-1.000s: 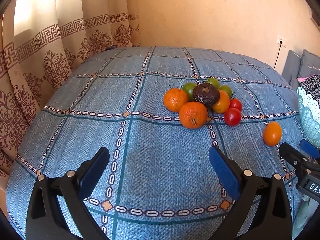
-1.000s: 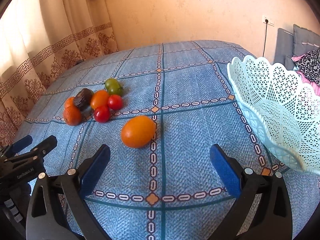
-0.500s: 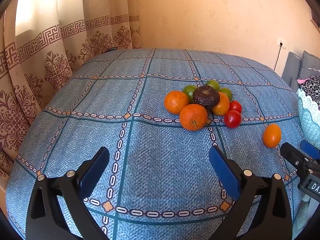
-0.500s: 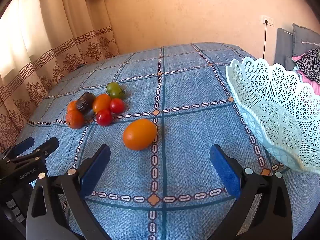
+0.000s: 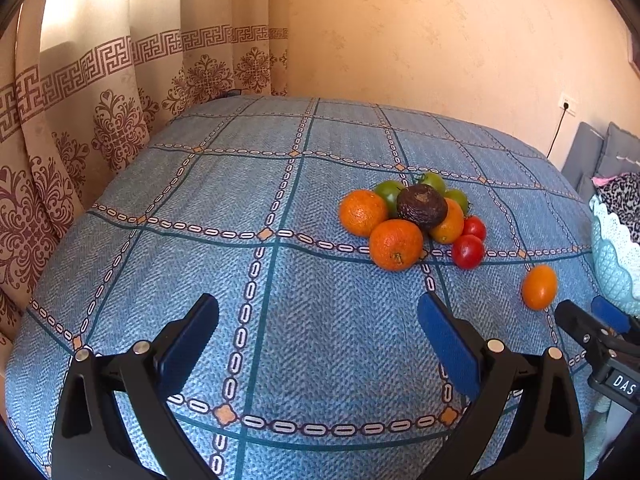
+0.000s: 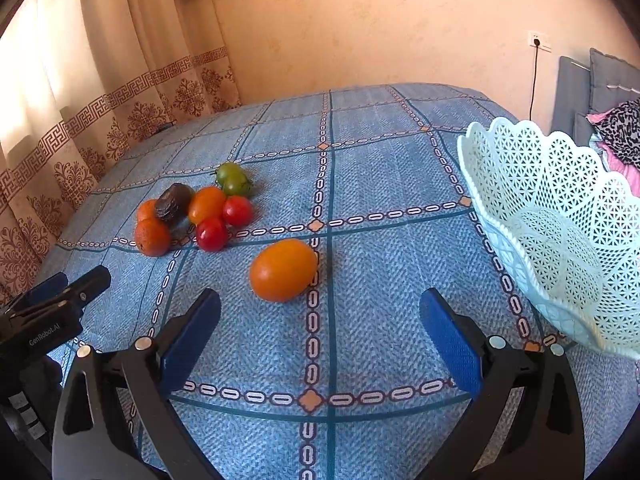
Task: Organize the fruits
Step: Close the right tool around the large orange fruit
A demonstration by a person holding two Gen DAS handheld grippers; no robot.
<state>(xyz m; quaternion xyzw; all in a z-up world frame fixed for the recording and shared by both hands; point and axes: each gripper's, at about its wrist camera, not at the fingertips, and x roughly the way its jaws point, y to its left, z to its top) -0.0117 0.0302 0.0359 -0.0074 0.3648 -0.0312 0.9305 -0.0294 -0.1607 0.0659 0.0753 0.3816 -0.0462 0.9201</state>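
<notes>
Cloth: blue, patterned, soft; covers whole surface, bears everything listed below.

Basket: pale lattice, scalloped rim, empty; stands right of right claw, tilted open toward it. Judged destination for all fruit.

Right claw: jaws spread wide, nothing held; poised low over cloth, just short of lone orange fruit. Seen from left view at far right edge.

Left claw: jaws spread wide, nothing held; over bare cloth, well apart from pile.

Pile: oranges, dark avocado on top, red tomatoes, green tomatoes behind; all touching, left of lone fruit.

Lone fruit: orange, oval, smooth; lies apart from pile, between pile and basket, slightly left of right claw's centre line.

Step in hand, as judged: pick lone fruit with right claw. Advice:
- Shift slightly left so fruit sits midway between pads.
- Advance low, pads level with widest part, not above.
- Close gently; smooth round skin likely to squirt out or roll on soft cloth if pinched off-centre.
- Lift clear before swinging right; clear scalloped rim, release low inside basket.
- Keep left claw off pile; avocado perched on top, likely to tumble.
</notes>
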